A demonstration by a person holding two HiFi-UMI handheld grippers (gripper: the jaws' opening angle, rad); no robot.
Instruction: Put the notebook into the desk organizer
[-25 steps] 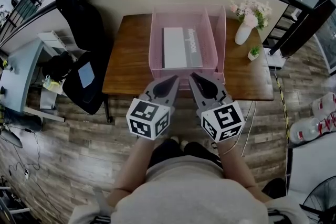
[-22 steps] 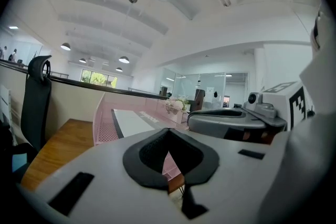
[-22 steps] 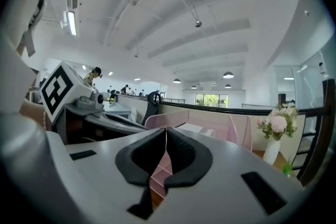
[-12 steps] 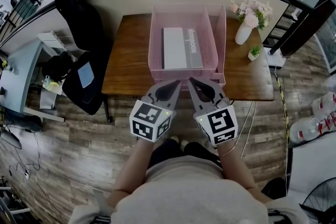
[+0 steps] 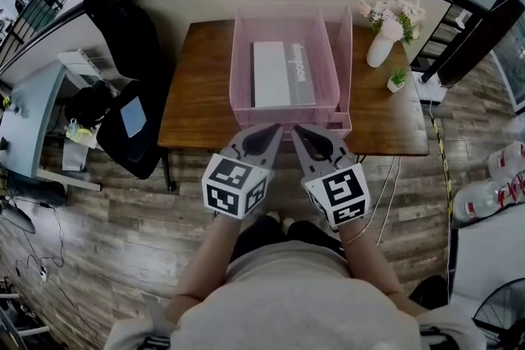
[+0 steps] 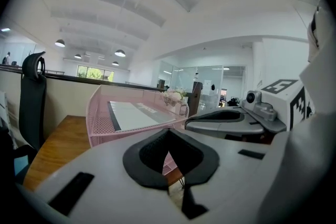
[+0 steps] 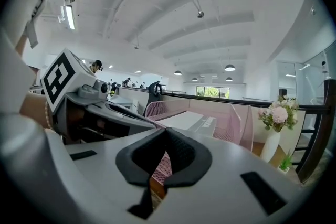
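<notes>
1. The notebook (image 5: 275,75) lies flat inside the pink mesh desk organizer (image 5: 239,61), so the placing looks done.
2. The left gripper (image 5: 276,129) and right gripper (image 5: 296,129) hang side by side at the organizer's 6 o'clock, over the desk's near edge. Both pairs of jaws are closed tip to tip on nothing, which suits hands with nothing left to carry.
3. The wooden desk (image 5: 201,106) is level. A white vase of flowers (image 5: 380,52) and a small potted plant (image 5: 397,83) stand toward the organizer's 3 o'clock, apart from it.
4. Around the desk are a plank floor (image 5: 107,209) and a black office chair (image 5: 123,25) at 10 o'clock, with open office beyond.
</notes>
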